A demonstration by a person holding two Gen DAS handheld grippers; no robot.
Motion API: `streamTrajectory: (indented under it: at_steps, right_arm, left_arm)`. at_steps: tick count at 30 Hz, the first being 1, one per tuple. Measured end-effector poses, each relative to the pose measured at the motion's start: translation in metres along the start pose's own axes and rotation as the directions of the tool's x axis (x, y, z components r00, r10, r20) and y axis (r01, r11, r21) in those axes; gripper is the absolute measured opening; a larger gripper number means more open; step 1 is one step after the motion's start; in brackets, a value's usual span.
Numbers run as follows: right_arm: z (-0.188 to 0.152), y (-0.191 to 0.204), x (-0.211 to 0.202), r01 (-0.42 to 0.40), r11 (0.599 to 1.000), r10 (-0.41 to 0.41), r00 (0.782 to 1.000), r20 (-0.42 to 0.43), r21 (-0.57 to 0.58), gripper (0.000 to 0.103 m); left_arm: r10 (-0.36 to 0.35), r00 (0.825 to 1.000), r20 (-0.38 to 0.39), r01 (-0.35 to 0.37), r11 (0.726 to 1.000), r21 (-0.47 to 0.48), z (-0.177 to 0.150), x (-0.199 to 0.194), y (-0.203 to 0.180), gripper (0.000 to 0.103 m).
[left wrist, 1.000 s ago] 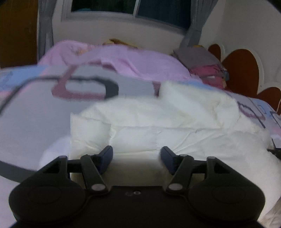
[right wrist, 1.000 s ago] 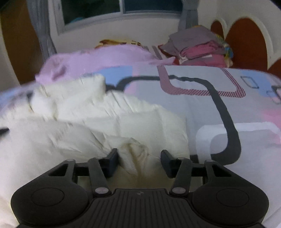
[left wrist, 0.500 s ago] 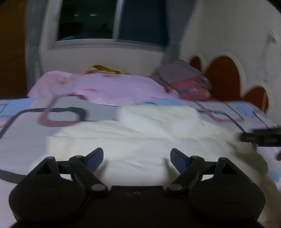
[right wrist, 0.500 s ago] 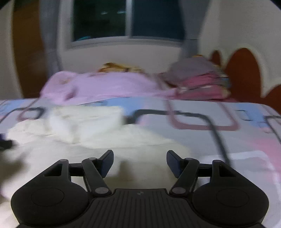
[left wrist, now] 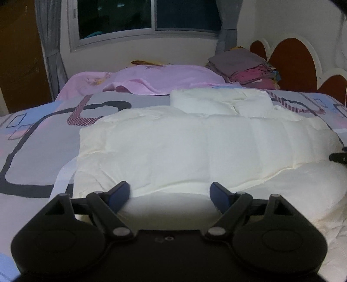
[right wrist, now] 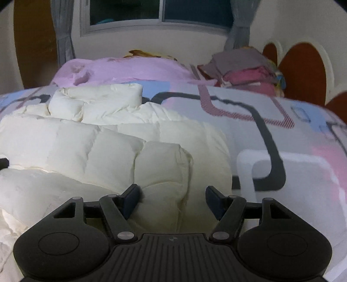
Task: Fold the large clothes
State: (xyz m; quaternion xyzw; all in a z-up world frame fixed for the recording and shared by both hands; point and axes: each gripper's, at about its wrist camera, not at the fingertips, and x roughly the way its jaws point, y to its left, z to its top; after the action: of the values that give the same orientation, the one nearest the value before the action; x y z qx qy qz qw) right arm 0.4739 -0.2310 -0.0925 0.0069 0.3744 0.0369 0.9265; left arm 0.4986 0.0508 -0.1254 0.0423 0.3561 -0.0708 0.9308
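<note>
Fold laid: left gripper (left wrist: 170, 194) and right gripper (right wrist: 172, 200) hover spread, empty, above the white jacket (left wrist: 195, 147); next, regrasp its near edge.

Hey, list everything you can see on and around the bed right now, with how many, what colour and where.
Puffy jacket: one, cream white, spread on the bed nearest the grippers, one padded part doubled over at its far edge.
Bedspread: one, grey with pink, blue and black shapes, under the jacket.
Blanket: one, pale pink, rumpled at the far side.
Clothes stack: one pile, grey on top, magenta below, far right by the headboard.
Headboard: one, brown scalloped panels, white trim, right.
Window: one, dark, grey curtains beside it.
Left gripper: black, open, above the jacket's near edge.
Right gripper: black, open, jacket corner between the fingers.
</note>
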Motion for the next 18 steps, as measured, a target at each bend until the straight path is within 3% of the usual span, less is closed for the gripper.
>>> streamTrajectory:
  at_steps: [1,5,8,11,16,18]
  right_arm:
    - [0.001,0.002,-0.010,0.006,1.000,-0.006,1.000,0.025,-0.004,0.066]
    - [-0.004,0.014,-0.047,-0.035,0.999,0.037,0.994,0.105,-0.019,0.066]
    - [-0.014,0.026,-0.038,-0.030,0.997,0.034,0.997,0.065,-0.066,0.066]
    - [-0.027,0.020,-0.014,-0.050,0.999,0.049,0.999,-0.017,-0.016,0.066]
    - [-0.028,0.020,-0.012,-0.031,0.999,0.030,0.999,-0.029,-0.023,0.066]
    - [-0.025,0.015,-0.029,-0.015,1.000,0.015,1.000,0.013,0.003,0.066]
  left_arm:
    - [0.011,1.000,0.007,-0.011,1.000,0.001,0.002,-0.005,-0.003,0.077]
    - [-0.033,0.997,0.068,0.032,0.999,0.022,-0.001,-0.039,-0.018,0.081]
    - [-0.049,0.998,0.049,0.047,0.998,0.043,-0.010,-0.039,-0.032,0.082]
    - [-0.051,0.999,-0.020,0.052,0.998,0.039,-0.021,-0.019,-0.034,0.085]
    - [-0.052,0.998,-0.025,0.053,0.998,0.046,-0.024,-0.015,-0.031,0.086]
    - [-0.048,0.999,-0.008,0.049,0.997,0.060,-0.023,-0.030,-0.029,0.087]
